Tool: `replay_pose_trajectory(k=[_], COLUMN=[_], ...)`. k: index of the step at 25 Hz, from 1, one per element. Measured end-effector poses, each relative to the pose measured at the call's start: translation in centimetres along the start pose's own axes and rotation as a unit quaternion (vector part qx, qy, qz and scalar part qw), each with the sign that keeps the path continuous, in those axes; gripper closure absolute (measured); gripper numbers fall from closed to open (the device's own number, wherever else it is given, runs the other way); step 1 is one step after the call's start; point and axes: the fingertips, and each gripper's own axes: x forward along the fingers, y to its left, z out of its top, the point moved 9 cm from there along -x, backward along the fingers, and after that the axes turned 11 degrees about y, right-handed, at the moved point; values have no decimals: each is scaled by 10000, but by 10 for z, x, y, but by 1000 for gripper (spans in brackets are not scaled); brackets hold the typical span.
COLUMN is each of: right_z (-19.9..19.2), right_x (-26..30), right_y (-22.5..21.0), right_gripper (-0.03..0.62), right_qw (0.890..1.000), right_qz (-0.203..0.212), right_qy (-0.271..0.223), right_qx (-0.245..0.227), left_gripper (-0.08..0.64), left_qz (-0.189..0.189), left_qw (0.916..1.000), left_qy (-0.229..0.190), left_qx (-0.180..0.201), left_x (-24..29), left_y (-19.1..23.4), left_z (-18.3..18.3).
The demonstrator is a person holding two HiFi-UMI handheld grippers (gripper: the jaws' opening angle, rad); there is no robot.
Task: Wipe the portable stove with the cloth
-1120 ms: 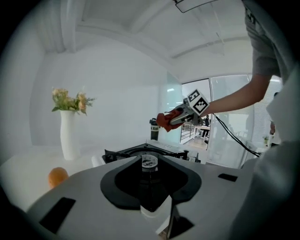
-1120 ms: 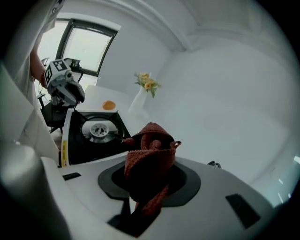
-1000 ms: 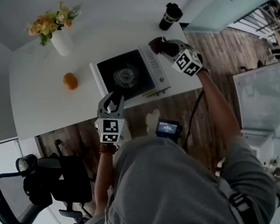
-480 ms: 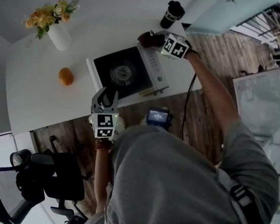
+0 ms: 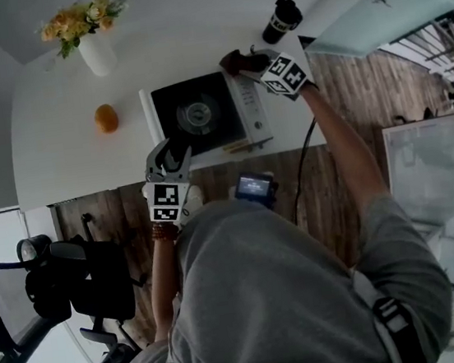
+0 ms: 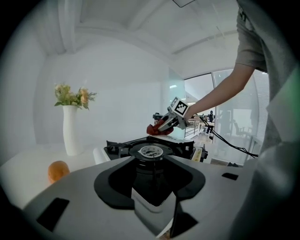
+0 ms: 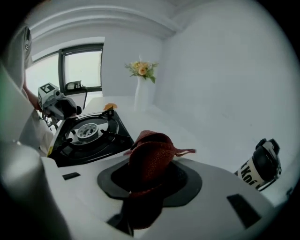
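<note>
Your left gripper (image 5: 175,151) sat close in front of your body, pointed forward and slightly down. Its jaws were opening, with nothing gripped between them. Your left arm (image 5: 164,272) was bent and tucked along your side, the wrist just behind the marker cube. Your right arm (image 5: 343,153) reached out almost straight, forward and to your right, bare below the short sleeve (image 5: 393,246). Your right gripper (image 5: 249,61) tilted steeply down, jaws clamped on the cloth (image 7: 149,157), which bunched up between them.
</note>
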Motion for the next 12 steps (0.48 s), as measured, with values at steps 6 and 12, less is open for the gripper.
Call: replay_pose_trajectory(k=[6,12], right_z=[-2,-4], right_x=[8,4], right_y=[7,21], right_gripper=[483,494], right_qw=[9995,9991], right_qz=[-148,-211], right_qy=[204,321], right_qx=[-194,-193], left_gripper=[336,333], left_qz=[-125,-196], left_qw=[9994,9986], left_qy=[102,203], left_qx=[318,444], left_x=[-1,0], left_y=[-6,-4], left_z=[-3,-10])
